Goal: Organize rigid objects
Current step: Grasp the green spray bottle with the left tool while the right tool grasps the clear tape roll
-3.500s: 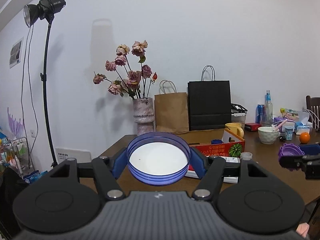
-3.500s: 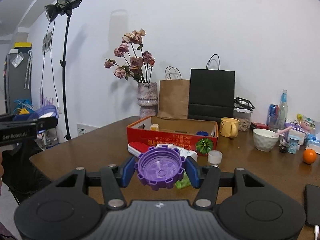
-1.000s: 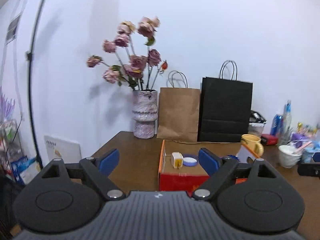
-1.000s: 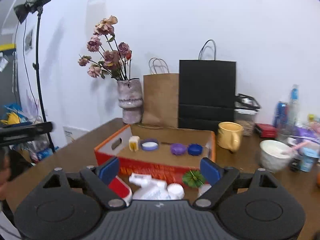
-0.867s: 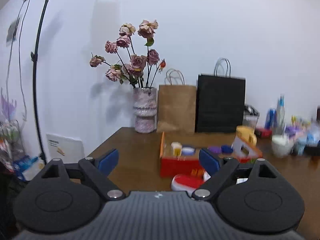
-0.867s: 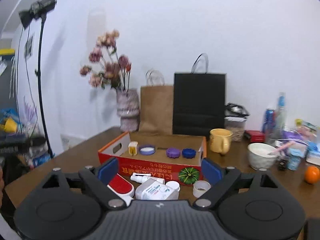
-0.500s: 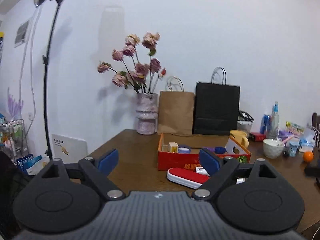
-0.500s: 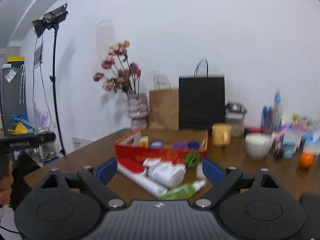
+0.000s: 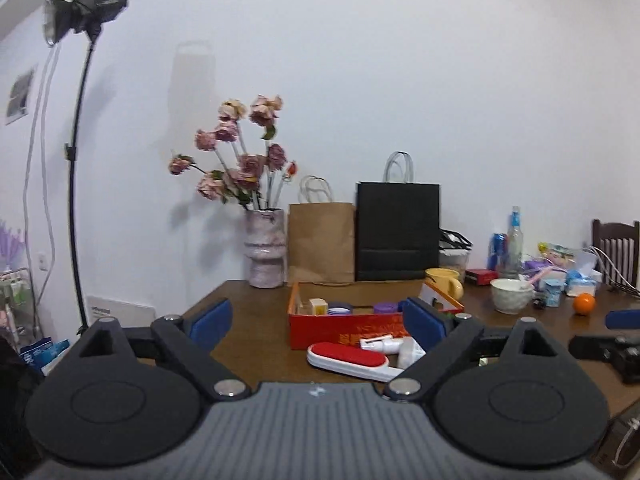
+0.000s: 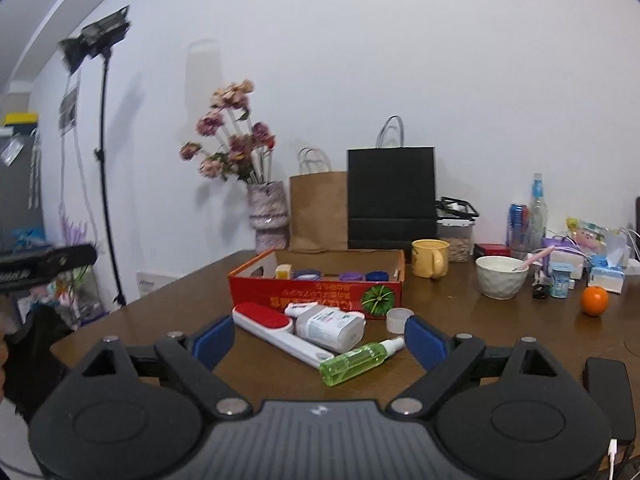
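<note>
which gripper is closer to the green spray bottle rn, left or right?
Right, by the look of it. The green spray bottle lies just ahead of the right gripper, between its open jaws. From the left gripper, also open, the bottle is not visible.
</note>
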Action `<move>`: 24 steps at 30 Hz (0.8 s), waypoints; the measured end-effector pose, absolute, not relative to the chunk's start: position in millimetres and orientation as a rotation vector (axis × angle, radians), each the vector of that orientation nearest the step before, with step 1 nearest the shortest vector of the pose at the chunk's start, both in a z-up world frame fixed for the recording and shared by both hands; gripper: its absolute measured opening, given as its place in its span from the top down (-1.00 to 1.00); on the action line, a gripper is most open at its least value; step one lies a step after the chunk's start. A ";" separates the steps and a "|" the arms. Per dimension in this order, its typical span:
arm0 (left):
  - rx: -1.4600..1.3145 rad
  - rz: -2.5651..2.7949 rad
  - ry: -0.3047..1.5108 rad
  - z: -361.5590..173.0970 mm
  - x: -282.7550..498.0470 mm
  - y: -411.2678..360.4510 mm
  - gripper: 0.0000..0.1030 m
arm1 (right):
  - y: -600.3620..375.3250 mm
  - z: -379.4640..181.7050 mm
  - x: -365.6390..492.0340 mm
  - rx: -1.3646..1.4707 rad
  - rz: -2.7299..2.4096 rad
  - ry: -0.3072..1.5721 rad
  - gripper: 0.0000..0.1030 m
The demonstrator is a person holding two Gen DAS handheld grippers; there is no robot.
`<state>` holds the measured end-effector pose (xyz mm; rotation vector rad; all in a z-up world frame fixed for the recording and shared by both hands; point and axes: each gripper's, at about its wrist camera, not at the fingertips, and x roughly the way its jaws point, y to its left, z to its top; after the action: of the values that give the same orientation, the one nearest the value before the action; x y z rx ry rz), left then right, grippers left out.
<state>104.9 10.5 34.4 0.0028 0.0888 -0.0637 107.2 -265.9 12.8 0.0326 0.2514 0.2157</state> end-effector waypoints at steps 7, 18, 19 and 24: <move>-0.007 -0.091 0.131 27.5 121.5 10.3 -0.83 | -263.5 7.2 117.8 0.043 0.190 0.279 -0.78; 0.014 -0.245 0.258 4.5 185.7 -35.8 -0.83 | -289.9 -15.5 175.1 0.086 0.141 0.347 -0.67; 0.033 -0.273 0.289 -1.4 199.2 -48.8 -0.82 | -296.0 -16.1 182.7 0.095 0.137 0.349 -0.63; 0.090 -0.372 0.391 -27.0 253.7 -109.5 -0.51 | -323.8 -20.6 227.0 0.119 0.116 0.374 -0.62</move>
<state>253.7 -109.5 -27.0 0.0900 0.3907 -0.3716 227.0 -323.8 -20.6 0.1190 0.3743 0.1160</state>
